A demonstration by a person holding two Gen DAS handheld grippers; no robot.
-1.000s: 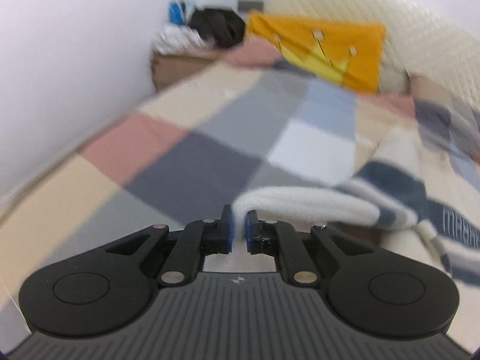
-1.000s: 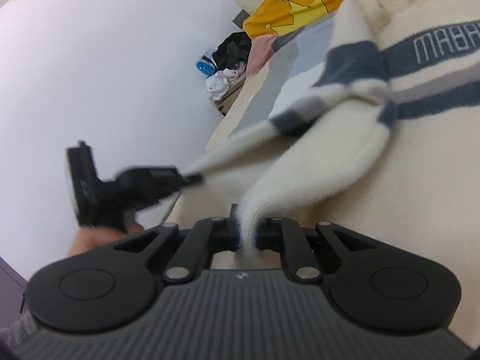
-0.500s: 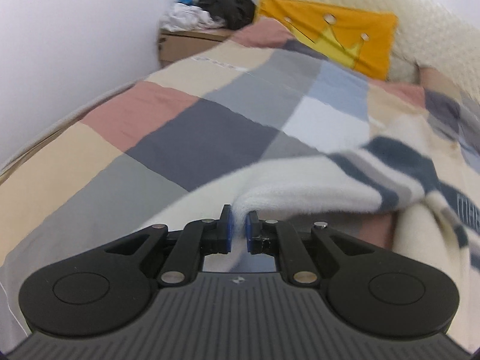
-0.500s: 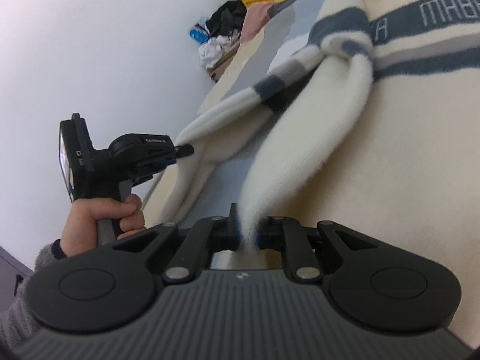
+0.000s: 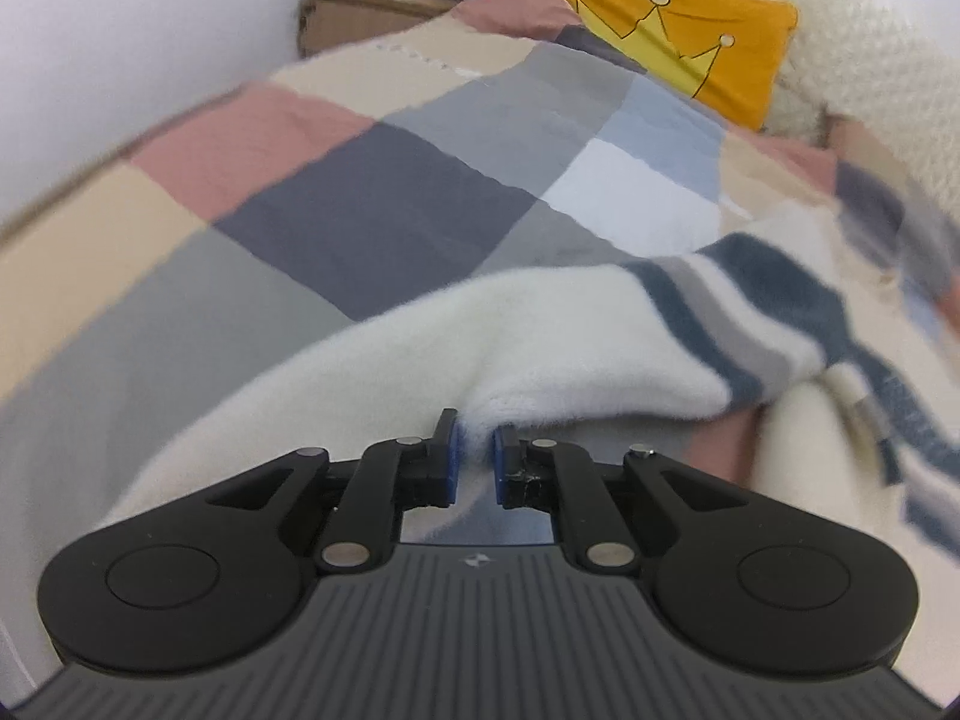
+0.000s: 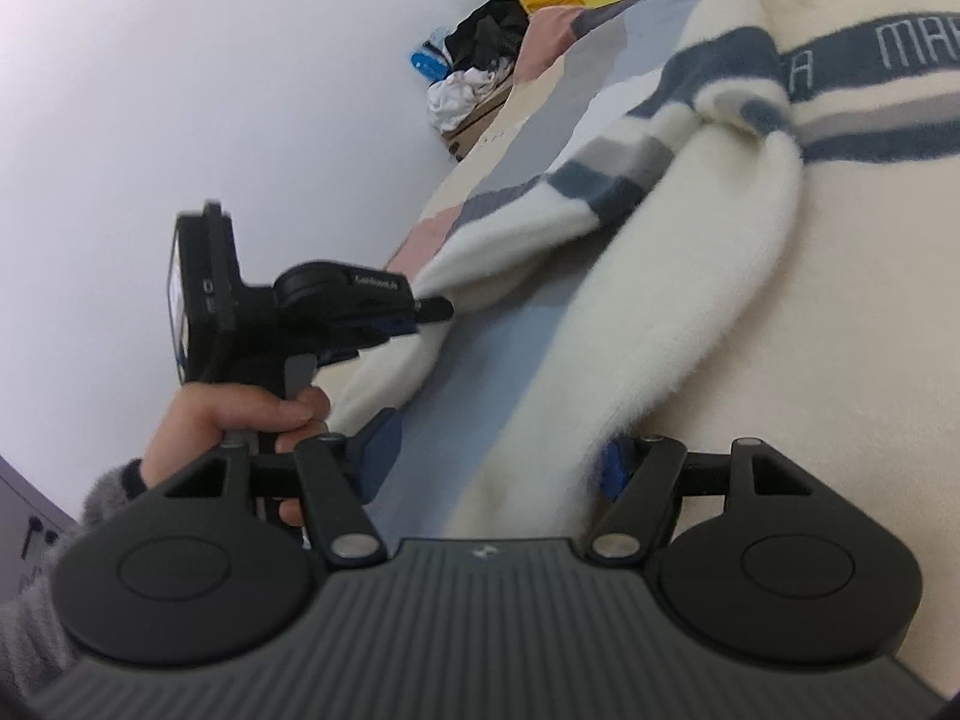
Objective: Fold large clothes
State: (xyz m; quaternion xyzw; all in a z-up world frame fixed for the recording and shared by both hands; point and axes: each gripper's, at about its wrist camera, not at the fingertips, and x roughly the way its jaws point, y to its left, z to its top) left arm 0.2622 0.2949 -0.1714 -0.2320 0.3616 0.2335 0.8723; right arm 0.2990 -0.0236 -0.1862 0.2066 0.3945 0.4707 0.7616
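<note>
A cream sweater (image 6: 810,300) with blue and grey stripes lies spread on the checked bed cover (image 5: 372,216). Its left sleeve (image 5: 540,348) stretches toward my left gripper (image 5: 474,462), whose blue pads still pinch the cuff while the jaws begin opening. From the right wrist view the left gripper (image 6: 441,309) holds that sleeve low over the bed, carried by a person's hand (image 6: 240,420). My right gripper (image 6: 495,459) is opening wide; the sweater's fluffy side edge (image 6: 600,408) lies loose between its pads, and neither pad presses on it.
A yellow pillow with a crown print (image 5: 672,42) leans on the cream quilted headboard (image 5: 870,60). A cardboard box (image 5: 360,18) heaped with clothes stands at the bed's far corner. A white wall (image 5: 120,30) runs along the left side.
My right gripper's jaws have sprung apart and let go of the sweater's edge. My left gripper has sunk toward the bed with the sleeve, which now lies lower and slacker.
</note>
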